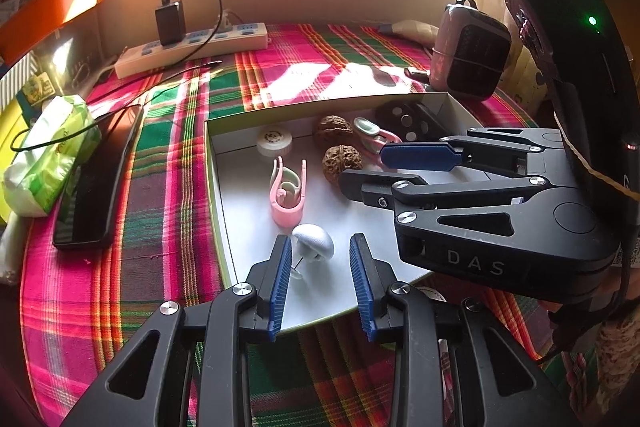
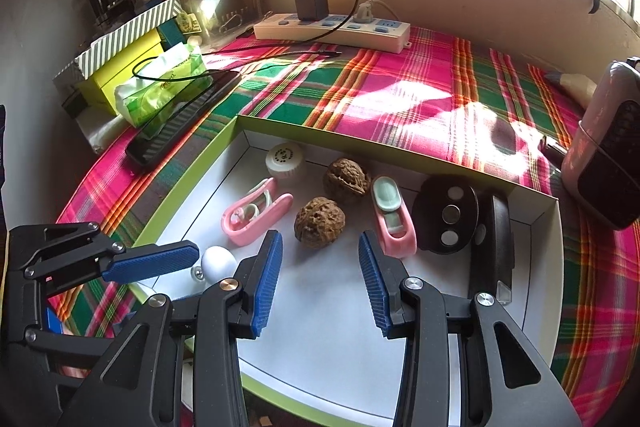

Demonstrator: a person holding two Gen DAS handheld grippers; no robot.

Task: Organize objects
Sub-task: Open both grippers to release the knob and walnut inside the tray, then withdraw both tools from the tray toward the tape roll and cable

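Two rough, wrinkled walnuts (image 2: 319,222) and glossy pink plastic clips (image 2: 251,214) are seen in a smooth white cardboard box (image 2: 320,327) set on woven plaid cloth (image 2: 440,99).

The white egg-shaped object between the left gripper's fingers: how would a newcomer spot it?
Find the shallow green-edged box on the plaid cloth. In its near-left corner, just before the pink clip, lies the white egg-shaped object: the only smooth, pure white rounded piece there.

Left claw (image 1: 322,283) spread, white mushroom-shaped object (image 1: 314,242) between fingers, inside box (image 1: 214,187).
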